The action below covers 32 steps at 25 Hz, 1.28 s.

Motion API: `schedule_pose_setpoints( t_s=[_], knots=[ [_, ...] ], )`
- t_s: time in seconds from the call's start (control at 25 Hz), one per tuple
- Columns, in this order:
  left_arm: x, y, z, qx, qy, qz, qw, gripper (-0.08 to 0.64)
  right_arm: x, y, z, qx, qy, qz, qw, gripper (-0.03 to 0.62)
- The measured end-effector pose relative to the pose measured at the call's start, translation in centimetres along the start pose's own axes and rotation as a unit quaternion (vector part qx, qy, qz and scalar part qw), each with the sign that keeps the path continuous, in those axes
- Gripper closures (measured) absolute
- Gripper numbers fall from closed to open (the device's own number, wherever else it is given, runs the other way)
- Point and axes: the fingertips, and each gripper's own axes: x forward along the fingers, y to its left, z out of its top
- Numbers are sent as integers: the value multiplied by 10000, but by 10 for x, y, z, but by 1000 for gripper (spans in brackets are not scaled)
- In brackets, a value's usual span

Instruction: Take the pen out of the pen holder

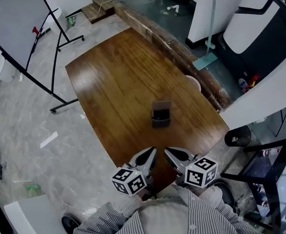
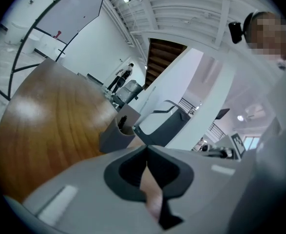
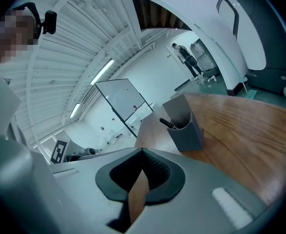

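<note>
jaws: left gripper (image 1: 151,153) pressed together, empty; right gripper (image 1: 169,153) pressed together, empty | pen holder (image 1: 161,115): grey, upright, toward the desk's (image 1: 113,77) near right edge; black pen (image 3: 168,124) leaning inside | pose: both grippers side by side over the desk's near edge, aimed at the holder, apart from it

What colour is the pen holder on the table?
The pen holder is dark grey; the right gripper view shows it best.

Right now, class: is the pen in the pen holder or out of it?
In. The dark pen leans inside the grey pen holder, its top poking above the rim.
</note>
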Motion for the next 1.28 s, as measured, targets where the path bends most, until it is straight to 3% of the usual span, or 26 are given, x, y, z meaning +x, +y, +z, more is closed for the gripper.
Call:
schedule_pose_setpoints(
  t_s=[0.32,0.72,1.12,1.28],
  knots=[
    [23,25,10,-227,-130,93,9996,552,22,-20,16,-164,73,-15,9998,592],
    [41,46,20,-104,-135,153,9997,552,55,-37,35,-564,246,56,9981,592],
    [50,68,28,-328,-293,227,9988,552,80,-49,50,-977,301,-30,9948,590],
    [56,72,27,-358,-322,214,9986,552,86,-57,53,-1173,409,-74,9922,557]
  ],
)
